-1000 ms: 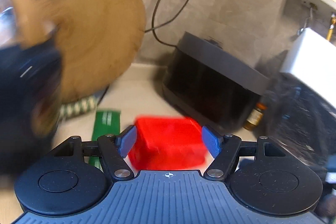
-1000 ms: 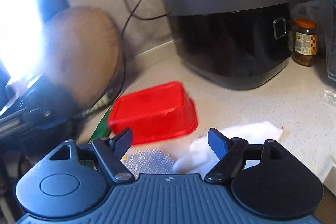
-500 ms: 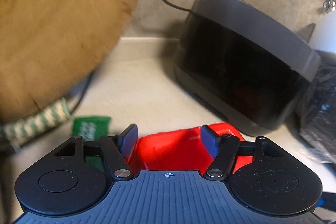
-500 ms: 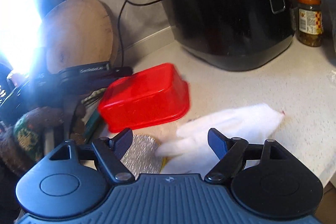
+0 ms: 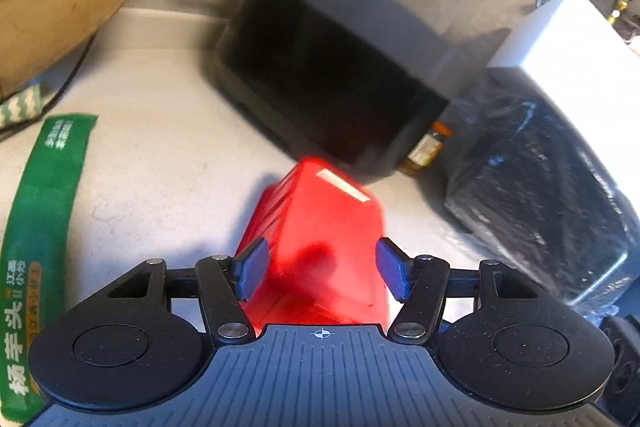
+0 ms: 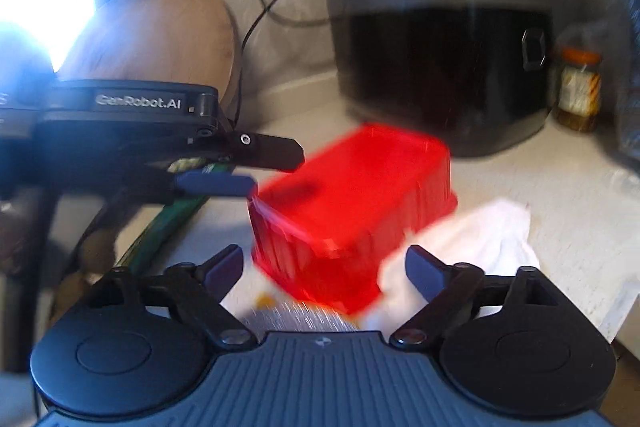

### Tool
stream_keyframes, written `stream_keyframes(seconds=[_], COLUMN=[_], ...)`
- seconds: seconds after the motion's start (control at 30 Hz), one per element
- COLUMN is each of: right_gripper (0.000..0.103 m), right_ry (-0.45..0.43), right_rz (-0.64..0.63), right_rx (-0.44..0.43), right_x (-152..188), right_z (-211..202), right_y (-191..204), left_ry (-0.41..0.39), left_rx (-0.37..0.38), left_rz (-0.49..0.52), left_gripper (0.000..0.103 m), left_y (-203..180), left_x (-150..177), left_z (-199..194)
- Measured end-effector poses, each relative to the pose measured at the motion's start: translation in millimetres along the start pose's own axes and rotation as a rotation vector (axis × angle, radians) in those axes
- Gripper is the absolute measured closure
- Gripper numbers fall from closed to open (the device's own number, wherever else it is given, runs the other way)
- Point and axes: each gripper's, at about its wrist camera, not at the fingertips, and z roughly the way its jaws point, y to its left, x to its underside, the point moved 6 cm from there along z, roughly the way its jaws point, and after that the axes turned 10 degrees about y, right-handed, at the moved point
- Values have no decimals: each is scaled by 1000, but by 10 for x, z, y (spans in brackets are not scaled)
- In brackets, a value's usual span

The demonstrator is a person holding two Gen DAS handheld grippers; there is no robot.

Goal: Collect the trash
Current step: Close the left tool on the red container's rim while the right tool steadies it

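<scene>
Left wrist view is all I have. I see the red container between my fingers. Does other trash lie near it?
Observer: Yes. In the right wrist view a crumpled white tissue lies against the red container, on the picture's right.
Operator: Anything more?
Observer: A silver foil piece shows just in front of the container, at its near edge.
Operator: Does my left gripper touch the container?
Observer: The left gripper has just been closing its jaws, with the container's end between them. From the side, one blue pad sits at the container's left corner. Blur hides whether it touches.
</scene>
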Motion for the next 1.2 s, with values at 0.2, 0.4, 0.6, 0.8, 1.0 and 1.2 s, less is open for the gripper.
stream_keyframes(seconds=[0.2, 0.4, 0.6, 0.8, 1.0, 1.2], right_gripper=[11, 5, 5, 4, 75, 74], right_ry=[23, 153, 160, 176, 304, 229], right_rz=[16, 34, 120, 170, 222, 127], right_rx=[173, 322, 304, 319, 71, 95], right_x=[-243, -454, -611, -750, -705, -743], right_z=[214, 657, 747, 865, 879, 517], right_y=[268, 318, 316, 309, 113, -36], left_ry=[-158, -162, -161, -140, -105, -70], left_rx=[-255, -247, -230, -206, -165, -116], left_rz=[98, 64, 36, 22, -4, -49], left_gripper=[38, 38, 38, 38, 38, 38], left_y=[-74, 124, 286, 380, 476, 531], left_x=[2, 215, 312, 411, 484, 466], left_z=[-564, -871, -1025, -1048, -1007, -846])
